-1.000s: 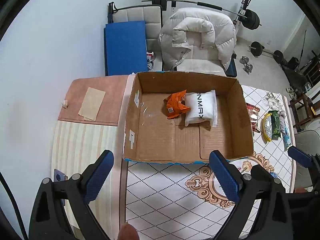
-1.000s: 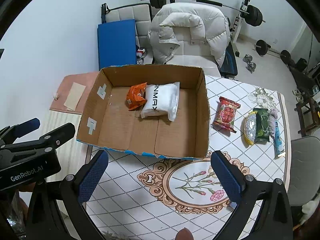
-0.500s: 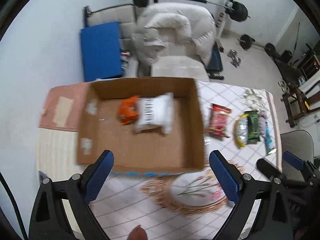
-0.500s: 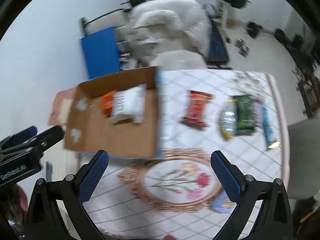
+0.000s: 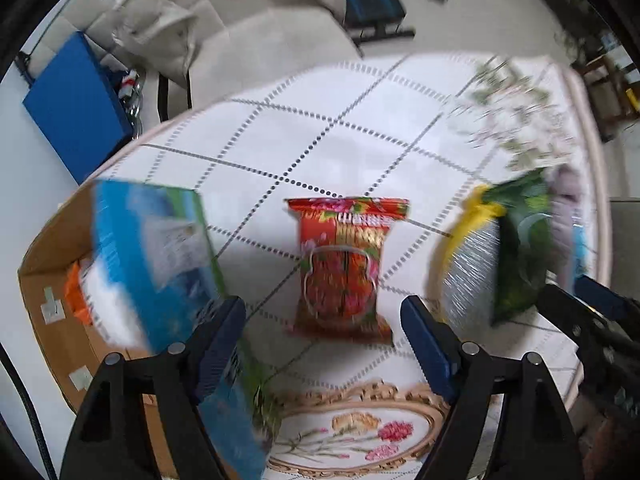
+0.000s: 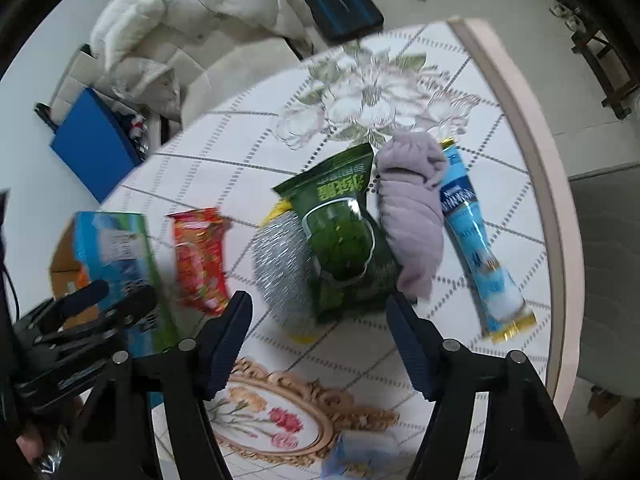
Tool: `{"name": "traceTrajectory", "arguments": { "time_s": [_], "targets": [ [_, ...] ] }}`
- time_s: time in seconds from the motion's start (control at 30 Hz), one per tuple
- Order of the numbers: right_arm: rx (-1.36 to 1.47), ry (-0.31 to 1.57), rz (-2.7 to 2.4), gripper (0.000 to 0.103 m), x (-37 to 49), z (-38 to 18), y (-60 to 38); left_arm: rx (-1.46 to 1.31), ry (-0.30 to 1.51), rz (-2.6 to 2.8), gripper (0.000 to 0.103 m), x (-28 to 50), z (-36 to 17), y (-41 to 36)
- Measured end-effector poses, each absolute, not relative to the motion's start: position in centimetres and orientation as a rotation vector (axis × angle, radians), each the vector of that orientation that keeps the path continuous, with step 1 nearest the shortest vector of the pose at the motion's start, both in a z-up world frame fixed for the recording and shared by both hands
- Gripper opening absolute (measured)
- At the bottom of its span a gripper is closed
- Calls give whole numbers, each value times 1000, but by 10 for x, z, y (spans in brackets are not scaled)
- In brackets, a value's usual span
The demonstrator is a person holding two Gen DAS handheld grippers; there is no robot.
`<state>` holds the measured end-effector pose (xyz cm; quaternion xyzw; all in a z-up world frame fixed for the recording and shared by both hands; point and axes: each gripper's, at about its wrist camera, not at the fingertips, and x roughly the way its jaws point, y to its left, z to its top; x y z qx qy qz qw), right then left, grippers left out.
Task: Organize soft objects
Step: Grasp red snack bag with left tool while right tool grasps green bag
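Note:
My left gripper (image 5: 322, 334) is open and empty, just in front of a red snack packet (image 5: 344, 268) lying flat on the tablecloth. My right gripper (image 6: 318, 330) is open and empty, above the near end of a green snack bag (image 6: 344, 236) that lies over a silver-and-yellow packet (image 6: 280, 272). A lilac cloth (image 6: 414, 216) and a blue tube packet (image 6: 478, 240) lie to their right. The red packet also shows in the right wrist view (image 6: 200, 260). The cardboard box (image 5: 52, 308) stands at the left with an orange packet (image 5: 76, 294) and a white packet inside.
The box's blue printed outer wall (image 5: 156, 248) rises close to my left gripper's left finger. The table's pink edge (image 6: 532, 152) runs along the right. A white padded jacket (image 6: 192, 20) on a seat and a blue mat (image 6: 96, 148) lie beyond the table.
Both grippers have swept right and down from above the box to low over the packets. The left now faces the red packet, the right the green bag. Both stay open.

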<state>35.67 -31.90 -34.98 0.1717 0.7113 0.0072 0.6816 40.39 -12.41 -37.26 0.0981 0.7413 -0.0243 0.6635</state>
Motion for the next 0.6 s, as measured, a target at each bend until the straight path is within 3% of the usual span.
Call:
{"name": "traceTrajectory", "arguments": {
  "time_s": [0.23,0.3,0.33,0.4,0.43,0.6],
  "targets": [
    [312,1719,1,72,372,-402,-312,247,1799,-60,79,417,-428,-134],
    [303,1746,-6,66,374,-414,-310,245,1820,-55,79,416,-438,-133],
    [288,1754,-21,56,375,-420,-310,241,1828,-54,78,416,-443,-131],
    [299,1752,-40,51,375,-425,-311,175,1819,-55,64,415,-442,-126],
    [304,1746,-43,47,374,-423,-311,136,1818,-59,46,414,-440,-123],
    [315,1708,-36,37,366,-403,-312,128,1747,-50,43,406,-414,-120]
  ]
}}
